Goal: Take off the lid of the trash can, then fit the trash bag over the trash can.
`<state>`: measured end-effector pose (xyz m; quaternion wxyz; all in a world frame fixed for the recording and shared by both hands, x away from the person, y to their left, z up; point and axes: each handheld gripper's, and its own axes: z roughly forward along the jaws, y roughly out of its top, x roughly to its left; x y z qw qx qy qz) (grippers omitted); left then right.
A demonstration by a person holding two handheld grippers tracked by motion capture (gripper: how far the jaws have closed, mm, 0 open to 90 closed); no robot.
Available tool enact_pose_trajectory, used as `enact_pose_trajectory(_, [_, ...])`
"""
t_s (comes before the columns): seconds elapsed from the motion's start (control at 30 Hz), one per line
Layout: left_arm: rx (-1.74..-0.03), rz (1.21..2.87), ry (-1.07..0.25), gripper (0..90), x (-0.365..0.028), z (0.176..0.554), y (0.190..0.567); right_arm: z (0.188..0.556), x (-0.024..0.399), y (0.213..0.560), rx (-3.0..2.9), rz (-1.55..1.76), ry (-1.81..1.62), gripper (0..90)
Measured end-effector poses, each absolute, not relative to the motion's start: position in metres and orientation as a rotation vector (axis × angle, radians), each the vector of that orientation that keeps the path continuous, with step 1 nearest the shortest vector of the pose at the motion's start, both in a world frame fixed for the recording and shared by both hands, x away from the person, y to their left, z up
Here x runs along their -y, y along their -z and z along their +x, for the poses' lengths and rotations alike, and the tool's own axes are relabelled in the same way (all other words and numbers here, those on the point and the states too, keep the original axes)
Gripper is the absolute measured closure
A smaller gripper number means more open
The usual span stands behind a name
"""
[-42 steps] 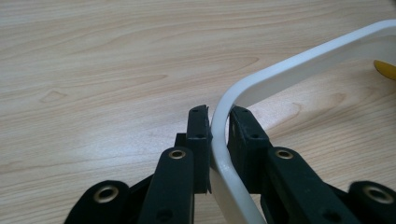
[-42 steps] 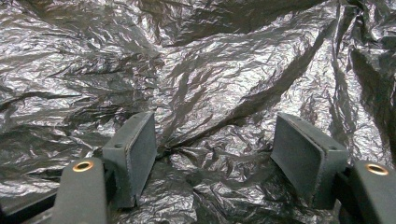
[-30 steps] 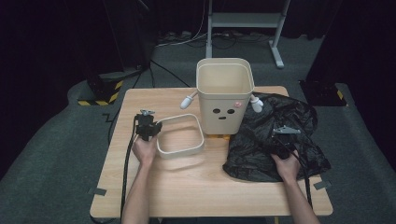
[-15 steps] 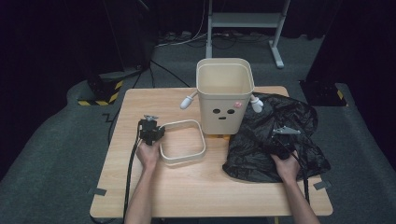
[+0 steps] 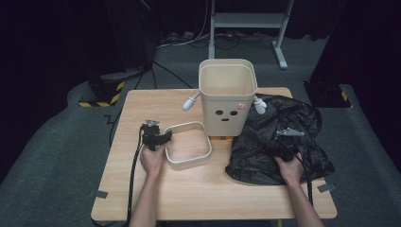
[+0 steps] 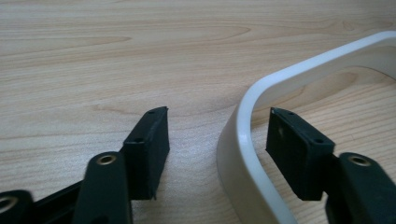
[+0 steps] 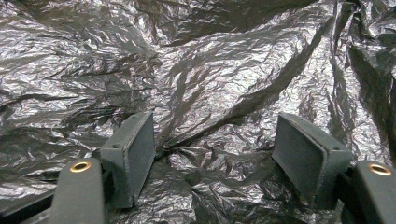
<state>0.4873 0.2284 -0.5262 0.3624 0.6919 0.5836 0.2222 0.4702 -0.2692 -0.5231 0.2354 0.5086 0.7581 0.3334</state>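
Observation:
A cream rectangular ring (image 5: pixel 189 125) lies flat on the wooden table (image 5: pixel 203 194), in front of a cream bin with a face (image 5: pixel 228 101). My left gripper (image 5: pixel 165 137) stands at the ring's left side. In the left gripper view its jaws have just been opening: the ring's rim (image 6: pixel 299 65) passes between the fingertips (image 6: pixel 219 126), and neither pad presses on it. My right gripper (image 5: pixel 283 142) hovers over a crumpled black plastic bag (image 5: pixel 265 156). It is open (image 7: pixel 215 144), with the bag's wrinkled film (image 7: pixel 210 84) under and ahead of its pads.
The bin stands at the table's far middle, with small white arms sticking out on both sides. The bag covers the right part of the table. A grey stand's foot (image 5: pixel 246 21) is on the floor behind. Cables trail from both grippers toward the near edge.
The left hand sank a little with the ring, which now rests flat on the table. The left jaws have come apart off the rim. The right hand stayed put.

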Motion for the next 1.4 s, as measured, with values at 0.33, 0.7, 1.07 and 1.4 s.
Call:
enact_pose_trajectory(0.33, [-1.472, 1.885, -0.635, 25.0, -0.218, 0.488, 0.527, 0.471, 0.269, 0.523, -2.074, 1.405, -0.904, 24.3])
enact_pose_trajectory(0.7, [-1.462, 1.906, -0.645, 23.3, -0.216, 0.488, 0.527, 0.470, 0.268, 0.523, -2.073, 1.415, -0.903, 23.4])
enact_pose_trajectory(1.07, [-1.462, 1.906, -0.644, 23.1, -0.216, 0.488, 0.527, 0.470, 0.266, 0.501, -2.083, 1.413, -0.970, 30.7])
enact_pose_trajectory(1.4, [-1.461, 1.907, -0.644, 23.0, -0.216, 0.489, 0.527, 0.494, 0.257, 0.481, -2.071, 1.416, -0.983, 23.1])
